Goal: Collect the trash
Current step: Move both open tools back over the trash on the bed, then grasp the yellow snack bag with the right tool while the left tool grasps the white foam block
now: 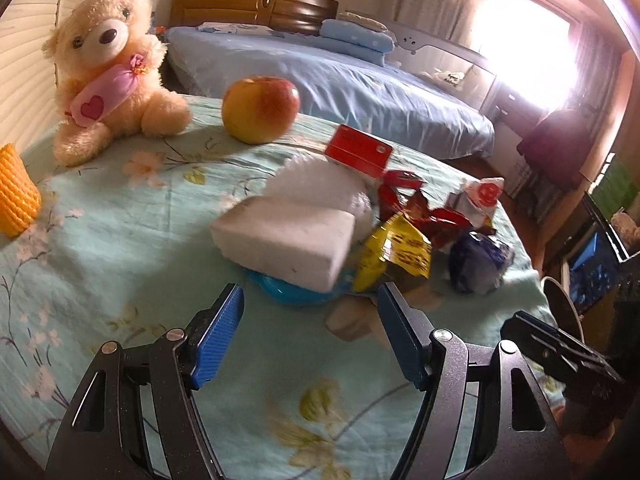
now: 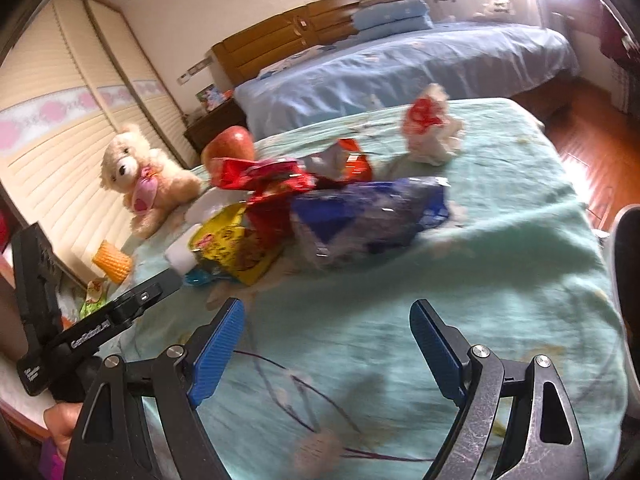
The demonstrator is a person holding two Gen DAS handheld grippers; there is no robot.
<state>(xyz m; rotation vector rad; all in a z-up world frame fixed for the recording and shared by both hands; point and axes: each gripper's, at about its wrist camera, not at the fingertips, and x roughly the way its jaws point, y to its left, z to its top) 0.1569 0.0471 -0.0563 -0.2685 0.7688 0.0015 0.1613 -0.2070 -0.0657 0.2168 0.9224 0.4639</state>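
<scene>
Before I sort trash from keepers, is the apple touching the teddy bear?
Apart. The left wrist view shows a strip of tablecloth between the apple and the teddy bear.

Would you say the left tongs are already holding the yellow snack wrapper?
No, the left tongs are open and empty, short of the yellow snack wrapper.

Black frames, ribbed blue fingers (image 1: 218,340).

Daylight blows out my window (image 1: 528,40) at upper right; wrappers (image 2: 360,216) smear with motion blur, and edges curve darkly.
</scene>
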